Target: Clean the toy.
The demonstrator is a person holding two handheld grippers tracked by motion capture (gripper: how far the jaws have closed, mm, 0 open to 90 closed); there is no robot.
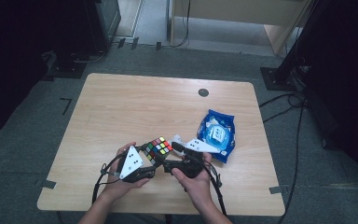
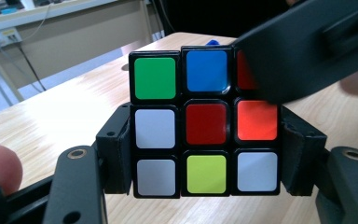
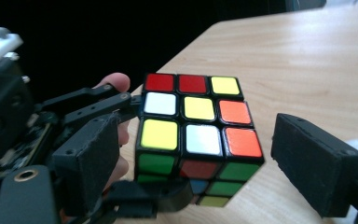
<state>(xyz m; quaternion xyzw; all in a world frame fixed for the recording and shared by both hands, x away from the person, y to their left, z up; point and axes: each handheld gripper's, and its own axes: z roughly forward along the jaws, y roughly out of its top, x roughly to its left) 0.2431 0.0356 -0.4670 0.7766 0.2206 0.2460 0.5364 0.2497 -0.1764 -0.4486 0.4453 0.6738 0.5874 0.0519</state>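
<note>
A scrambled Rubik's cube hangs above the front middle of the wooden table. My left gripper is shut on it: in the left gripper view its pads press the cube's lower two layers from both sides. My right gripper comes in from the right and is open. In the right gripper view its jaws straddle the cube, the right pad clearly apart from it, the left pad close beside it. One right jaw crosses the cube's top corner in the left gripper view.
A blue packet lies on the table just right of my right hand. A small dark round cap sits near the far edge. Cables and dark stands surround the table on the floor.
</note>
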